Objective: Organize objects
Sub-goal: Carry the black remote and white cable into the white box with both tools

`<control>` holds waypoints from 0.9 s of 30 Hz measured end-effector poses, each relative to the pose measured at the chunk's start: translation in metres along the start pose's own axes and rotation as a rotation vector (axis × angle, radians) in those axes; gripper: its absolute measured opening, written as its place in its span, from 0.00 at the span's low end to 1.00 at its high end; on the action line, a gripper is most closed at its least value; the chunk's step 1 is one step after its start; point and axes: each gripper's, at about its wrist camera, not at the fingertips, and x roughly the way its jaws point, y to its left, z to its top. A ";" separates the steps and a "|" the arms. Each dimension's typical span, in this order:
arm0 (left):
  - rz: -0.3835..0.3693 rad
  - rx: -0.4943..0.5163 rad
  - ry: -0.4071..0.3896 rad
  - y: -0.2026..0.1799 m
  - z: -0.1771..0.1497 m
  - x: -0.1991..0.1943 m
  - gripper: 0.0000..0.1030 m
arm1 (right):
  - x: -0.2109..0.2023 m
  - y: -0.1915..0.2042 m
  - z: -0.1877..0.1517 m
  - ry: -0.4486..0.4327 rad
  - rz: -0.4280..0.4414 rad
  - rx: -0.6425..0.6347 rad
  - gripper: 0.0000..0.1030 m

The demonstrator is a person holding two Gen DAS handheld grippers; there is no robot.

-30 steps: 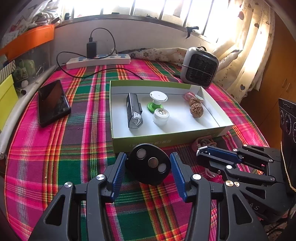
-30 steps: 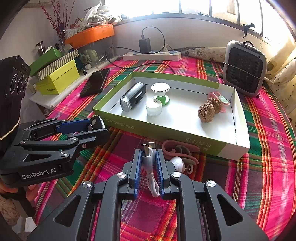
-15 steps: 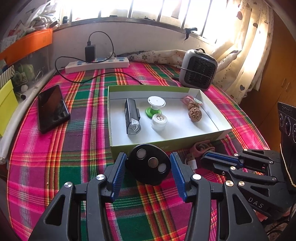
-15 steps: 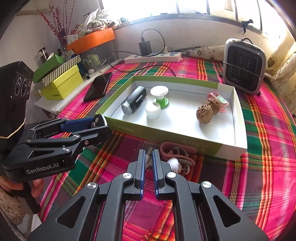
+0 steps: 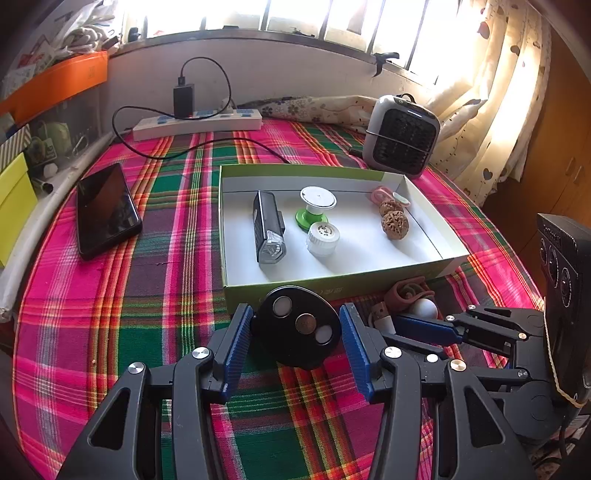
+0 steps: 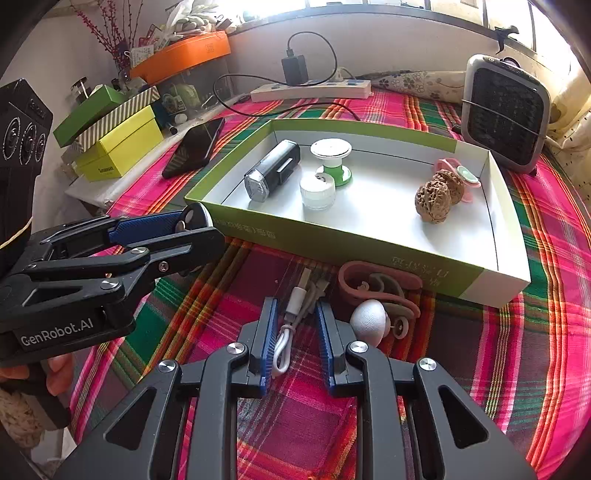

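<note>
Jaws: your left gripper (image 5: 296, 334) clamps the black disc (image 5: 298, 326) near the box (image 5: 334, 286); your right gripper (image 6: 294, 334), apart, straddles the white cable (image 6: 289, 325). Next, judged: close on it.

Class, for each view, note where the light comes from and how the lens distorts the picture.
Left wrist view: the window is blown out white and the curtain glows; the box edges bow. Right wrist view: the same backlight, dark rounded corners, a curved tablecloth.
</note>
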 end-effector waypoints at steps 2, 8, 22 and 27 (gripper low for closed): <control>-0.001 0.001 -0.002 0.000 0.001 -0.001 0.46 | 0.001 0.000 0.001 0.001 -0.005 -0.002 0.21; -0.005 0.004 -0.003 0.000 0.003 -0.002 0.46 | 0.000 0.004 -0.001 -0.002 -0.027 -0.030 0.11; -0.021 0.022 -0.020 -0.008 0.019 -0.003 0.46 | -0.032 -0.008 0.021 -0.095 -0.009 -0.005 0.11; -0.029 0.025 -0.017 -0.010 0.020 -0.002 0.46 | -0.037 -0.010 0.024 -0.112 0.022 0.004 0.11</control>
